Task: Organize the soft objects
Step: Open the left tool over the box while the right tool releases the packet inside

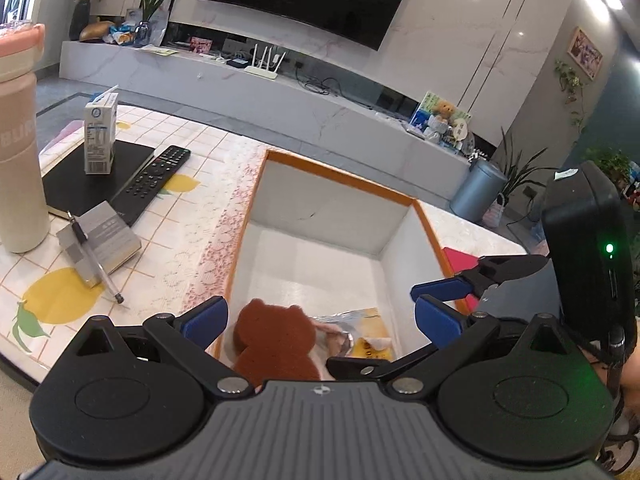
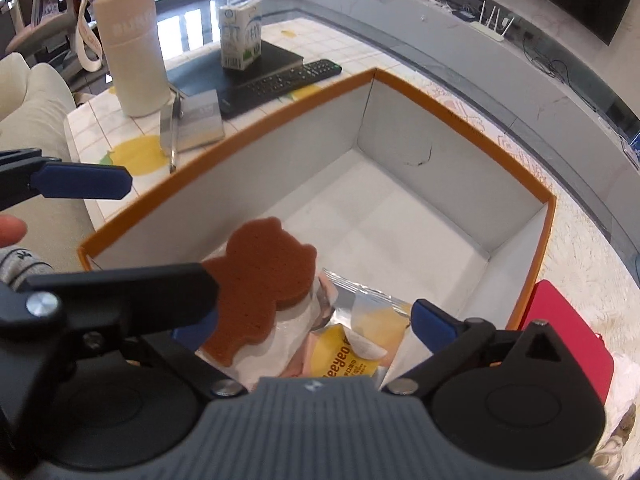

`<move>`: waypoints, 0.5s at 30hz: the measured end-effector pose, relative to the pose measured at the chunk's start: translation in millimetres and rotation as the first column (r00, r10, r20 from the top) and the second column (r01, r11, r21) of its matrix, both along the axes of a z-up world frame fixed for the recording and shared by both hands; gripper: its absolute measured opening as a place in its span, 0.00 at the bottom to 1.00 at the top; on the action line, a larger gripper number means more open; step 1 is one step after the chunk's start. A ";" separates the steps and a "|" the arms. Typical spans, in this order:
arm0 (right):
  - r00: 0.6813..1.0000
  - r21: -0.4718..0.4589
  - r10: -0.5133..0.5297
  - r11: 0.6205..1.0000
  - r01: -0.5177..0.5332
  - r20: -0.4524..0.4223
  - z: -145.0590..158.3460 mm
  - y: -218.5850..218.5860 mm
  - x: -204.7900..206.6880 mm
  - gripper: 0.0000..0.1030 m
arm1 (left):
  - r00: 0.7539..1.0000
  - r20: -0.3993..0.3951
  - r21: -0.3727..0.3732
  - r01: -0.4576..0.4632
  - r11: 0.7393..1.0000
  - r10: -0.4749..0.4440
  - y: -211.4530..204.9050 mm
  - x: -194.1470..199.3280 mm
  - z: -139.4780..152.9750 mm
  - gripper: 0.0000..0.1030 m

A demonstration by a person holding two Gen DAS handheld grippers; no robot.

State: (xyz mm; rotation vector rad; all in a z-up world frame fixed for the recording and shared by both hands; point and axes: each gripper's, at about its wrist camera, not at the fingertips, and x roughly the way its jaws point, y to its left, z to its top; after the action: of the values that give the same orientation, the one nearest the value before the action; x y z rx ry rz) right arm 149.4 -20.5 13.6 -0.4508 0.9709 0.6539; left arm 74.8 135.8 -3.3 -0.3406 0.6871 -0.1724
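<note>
A white box with an orange rim (image 1: 340, 176) (image 2: 460, 116) stands on the table. In its near corner a brown bear-shaped sponge (image 1: 276, 336) (image 2: 256, 280) lies partly on a yellow and silver snack packet (image 1: 368, 340) (image 2: 352, 356). My left gripper (image 1: 322, 320) hangs open over that corner, its jaws wide and touching nothing. My right gripper (image 2: 314, 326) is open just above the sponge and packet, and neither pad presses on them. A blue fingertip (image 1: 438, 289) of the right gripper shows in the left wrist view. A blue fingertip (image 2: 80, 186) of the left gripper shows outside the box in the right wrist view.
Left of the box stand a pink bottle (image 1: 20, 140) (image 2: 128, 40), a milk carton (image 1: 100, 136) (image 2: 240, 36) on a black notebook, a remote (image 1: 156, 180) (image 2: 288, 76) and a grey card box with a pen (image 1: 100, 240). A red flat object (image 2: 568, 340) lies right of the box.
</note>
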 end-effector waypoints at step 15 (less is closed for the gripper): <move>0.992 0.220 -0.127 0.968 0.120 0.018 42.8 -62.3 -25.3 0.97 | 0.991 0.106 -0.121 0.096 0.988 -0.083 -43.7 -10.0 32.0 1.00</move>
State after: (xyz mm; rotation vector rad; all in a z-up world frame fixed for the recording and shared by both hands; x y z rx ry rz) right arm 124.1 -82.8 56.4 -0.2036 0.8780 0.6311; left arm 64.8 92.1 28.7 -0.4190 0.5937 -0.3174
